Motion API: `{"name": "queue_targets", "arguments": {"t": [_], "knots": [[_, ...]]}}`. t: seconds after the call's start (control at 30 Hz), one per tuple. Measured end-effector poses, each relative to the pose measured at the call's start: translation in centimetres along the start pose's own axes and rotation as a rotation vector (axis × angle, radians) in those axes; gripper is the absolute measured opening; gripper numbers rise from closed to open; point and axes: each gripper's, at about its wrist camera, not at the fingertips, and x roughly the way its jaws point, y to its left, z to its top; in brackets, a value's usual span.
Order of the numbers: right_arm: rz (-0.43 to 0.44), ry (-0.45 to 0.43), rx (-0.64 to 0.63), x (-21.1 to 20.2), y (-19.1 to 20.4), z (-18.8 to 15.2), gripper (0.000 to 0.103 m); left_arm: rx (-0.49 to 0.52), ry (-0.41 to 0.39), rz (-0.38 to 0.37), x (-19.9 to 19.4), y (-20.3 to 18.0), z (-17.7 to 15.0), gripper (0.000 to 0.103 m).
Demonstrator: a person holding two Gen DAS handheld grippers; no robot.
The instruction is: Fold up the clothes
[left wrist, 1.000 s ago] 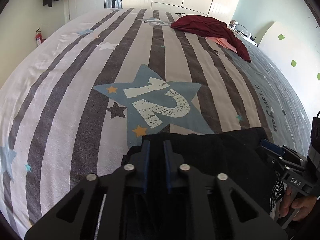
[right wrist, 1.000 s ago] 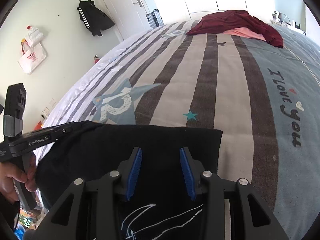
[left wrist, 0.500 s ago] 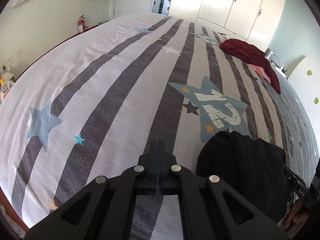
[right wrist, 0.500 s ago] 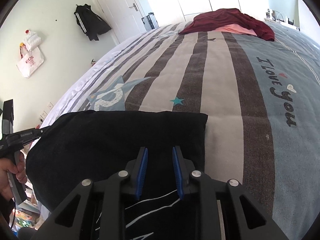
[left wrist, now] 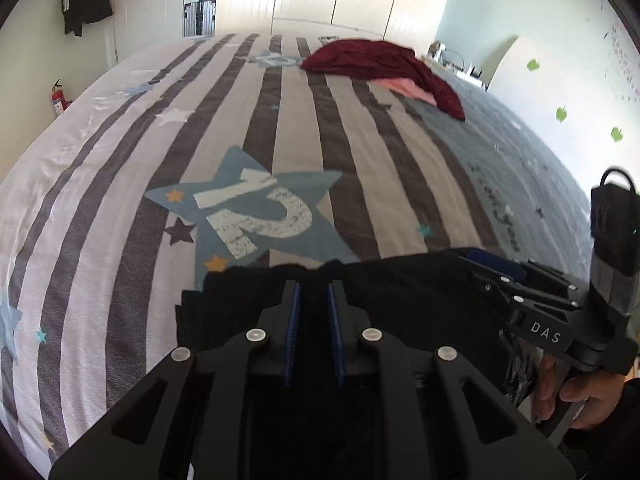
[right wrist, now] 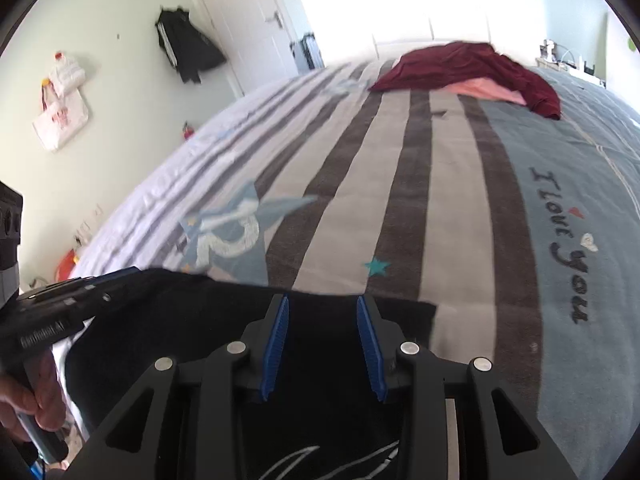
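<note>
A black garment [left wrist: 400, 292] with a white print lies folded at the near edge of the striped bed cover [left wrist: 280, 128]. My left gripper [left wrist: 313, 286] hovers over its left part, jaws opening with a narrow gap between the blue pads; I see no cloth pinched there. In the right wrist view my right gripper [right wrist: 322, 300] stands over the garment [right wrist: 192, 320] near its far edge, jaws opening wide, the cloth lying under them, not between the pads. Each gripper shows in the other's view: right gripper [left wrist: 492, 264], left gripper [right wrist: 120, 276], each held by a hand.
A maroon garment [left wrist: 380, 60] lies over a pink one [left wrist: 408, 88] at the far end of the bed. A blue star print [left wrist: 248, 216] lies just beyond the black garment. A fire extinguisher [left wrist: 58, 98] and a hanging dark jacket [left wrist: 84, 0] are by the left wall.
My left gripper swung off to the left, fully shut, then came back over the black garment with its pads slightly apart. The right jaws narrowed, then widened again.
</note>
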Motion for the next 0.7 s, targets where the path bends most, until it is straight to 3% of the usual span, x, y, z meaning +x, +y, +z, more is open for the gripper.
{"name": "queue_targets", "arguments": {"t": [0.03,0.13,0.27,0.47,0.63,0.7], "knots": [[-0.007,0.026,-0.004,0.8,0.2,-0.3,0.033,-0.012,0.017,0.029,0.8,0.4,-0.6,0.005],[-0.01,-0.007,-0.028,1.3,-0.2,-1.7,0.032,-0.1,0.001,-0.002,0.9,2.4,-1.9,0.003],[0.008,-0.033,-0.002,0.5,-2.0,-2.8,0.023,-0.075,-0.041,0.06,-0.8,2.4,-2.8,0.002],[-0.053,-0.061,-0.001,-2.5,-3.5,-3.4,0.025,-0.099,-0.111,0.112,-4.0,3.1,-4.3,0.002],[-0.042,-0.133,-0.084,-5.8,0.2,-4.7,0.024,-0.061,-0.206,0.01,-6.3,-0.9,-6.1,0.002],[-0.01,-0.138,-0.113,-5.8,2.5,-5.3,0.024,-0.05,-0.194,0.002,-5.3,-2.9,-6.2,0.002]]}}
